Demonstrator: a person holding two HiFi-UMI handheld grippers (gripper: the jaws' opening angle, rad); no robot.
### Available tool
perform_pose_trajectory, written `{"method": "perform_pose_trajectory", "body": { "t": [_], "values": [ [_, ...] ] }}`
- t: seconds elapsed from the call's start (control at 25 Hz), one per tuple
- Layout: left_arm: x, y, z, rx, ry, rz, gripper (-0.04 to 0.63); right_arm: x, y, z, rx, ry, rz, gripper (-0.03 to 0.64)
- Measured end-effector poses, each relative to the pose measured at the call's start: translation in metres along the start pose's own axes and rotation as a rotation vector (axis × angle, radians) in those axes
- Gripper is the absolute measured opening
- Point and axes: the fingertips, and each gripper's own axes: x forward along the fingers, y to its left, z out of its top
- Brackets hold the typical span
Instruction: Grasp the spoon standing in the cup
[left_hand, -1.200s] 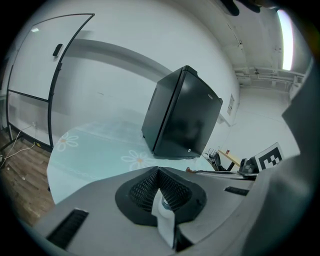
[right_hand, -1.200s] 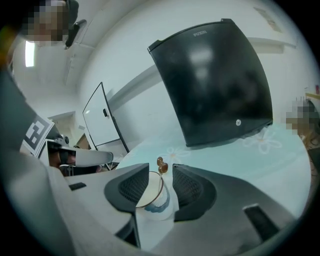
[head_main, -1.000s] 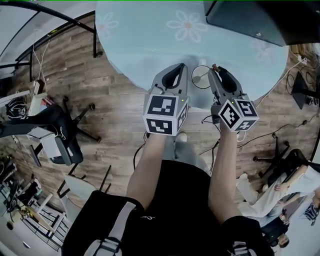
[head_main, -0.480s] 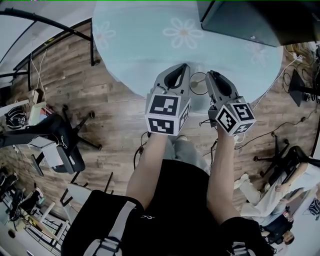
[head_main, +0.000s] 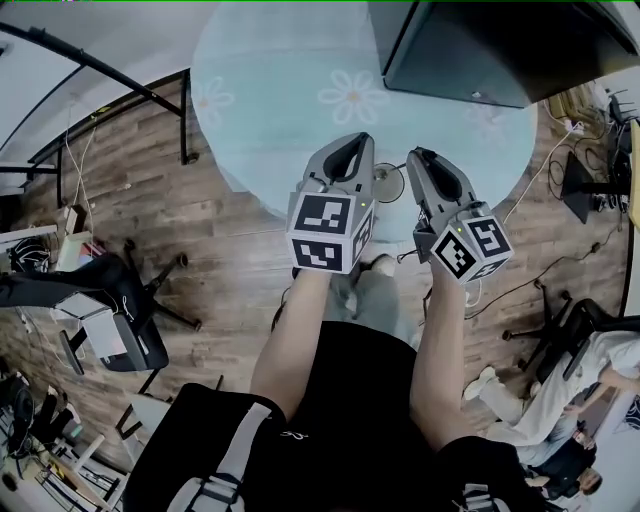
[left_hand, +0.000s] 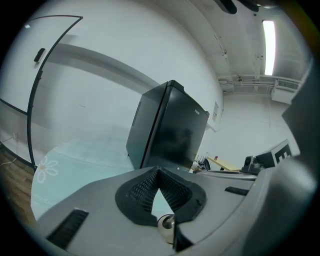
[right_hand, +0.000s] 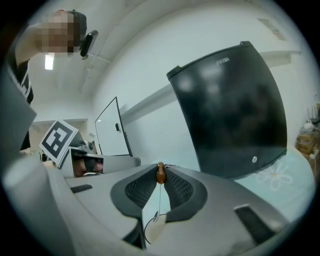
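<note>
Change since a second ago: right gripper (head_main: 413, 158) jaws stood wide around the spoon's top then and are now drawn in on it; the head view has also shifted, so more of the black box (head_main: 480, 50) shows.
Right gripper: narrow, both pads pressed on the brown knob at the top of the spoon (right_hand: 160, 176); in the right gripper view the grip (right_hand: 160, 169) is at the very tips of the jaws.
Spoon: upright, its thin stem running straight down from the knob into the cup (right_hand: 151, 231) below the jaws.
Cup: in the head view it stands on the table (head_main: 270, 90) near the person's edge, between the two gripper heads (head_main: 388, 183); the spoon itself is too thin to make out there.
Left gripper: held just beside the cup on its left (head_main: 352, 140); whether it touches the cup cannot be told. In the left gripper view its jaw tips (left_hand: 159, 171) meet, with nothing between them.
Marker cubes: one on each gripper, at the wrist end, left (head_main: 330, 230) and right (head_main: 470, 245).
Table: round, covered in pale blue cloth with a white flower print (head_main: 355, 95).
Black box: on the far side of the table, ahead of both grippers (left_hand: 170, 125) (right_hand: 235, 110).
Surroundings: wooden floor (head_main: 230, 230) and an office chair (head_main: 110, 290) well apart to the left.
</note>
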Motion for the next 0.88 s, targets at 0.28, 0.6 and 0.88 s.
{"method": "perform_pose_trajectory", "body": {
  "t": [0.28, 0.6, 0.88],
  "values": [
    [-0.013, -0.009, 0.052, 0.067, -0.098, 0.002, 0.005, -0.004, 0.017, 0.059, -0.087, -0.101, 0.031, 0.048],
    [-0.021, -0.013, 0.100, 0.124, -0.194, 0.002, 0.006, -0.002, 0.033, 0.114, -0.148, -0.220, 0.080, 0.048],
    [-0.020, -0.020, 0.120, 0.140, -0.233, -0.012, 0.006, -0.007, 0.033, 0.134, -0.177, -0.243, 0.072, 0.048]
  ]
}}
